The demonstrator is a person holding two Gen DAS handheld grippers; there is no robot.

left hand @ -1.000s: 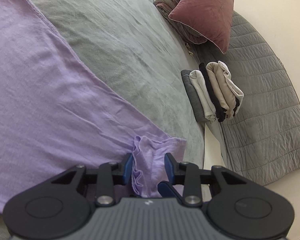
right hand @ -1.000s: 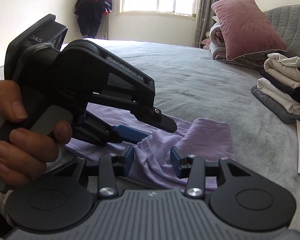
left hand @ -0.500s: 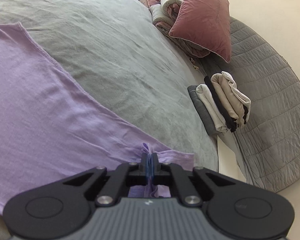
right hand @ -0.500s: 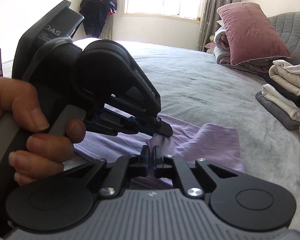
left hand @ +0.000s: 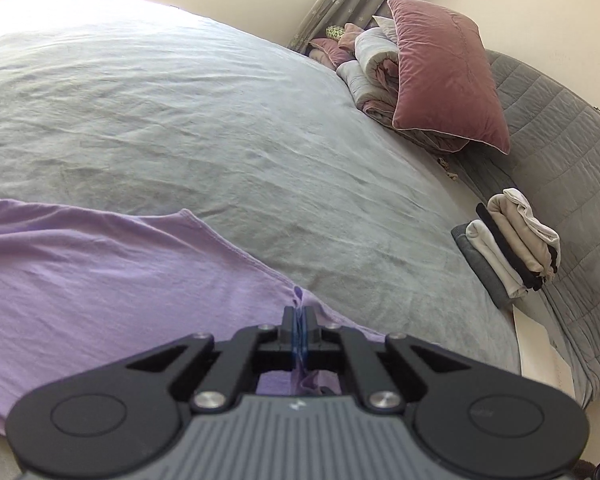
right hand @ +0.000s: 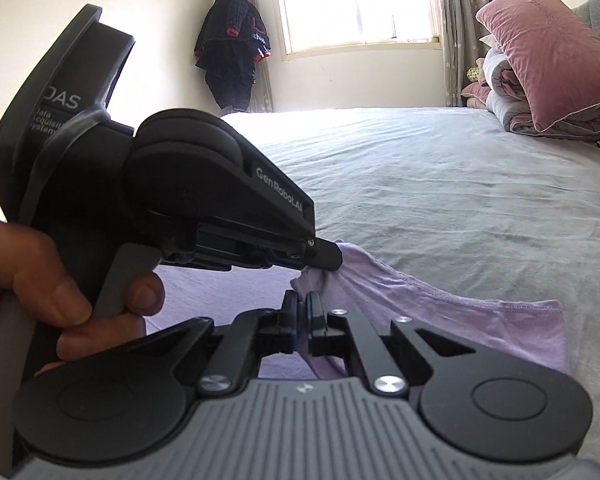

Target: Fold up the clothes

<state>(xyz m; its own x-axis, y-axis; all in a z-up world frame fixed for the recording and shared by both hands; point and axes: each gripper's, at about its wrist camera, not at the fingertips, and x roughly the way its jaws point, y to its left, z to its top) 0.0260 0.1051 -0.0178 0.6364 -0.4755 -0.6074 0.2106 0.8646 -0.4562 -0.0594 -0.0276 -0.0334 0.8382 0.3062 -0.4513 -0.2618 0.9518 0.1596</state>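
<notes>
Two grippers, left gripper and right gripper, pinch the lilac garment.

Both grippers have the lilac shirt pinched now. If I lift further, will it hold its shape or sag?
Probably sag: the lilac shirt is thin knit that already drapes in soft wrinkles between the left gripper and right gripper. It looks light, so small pinches should carry it. The bunched fabric at the jaws may slip on the grey bed cover if tugged hard.
</notes>
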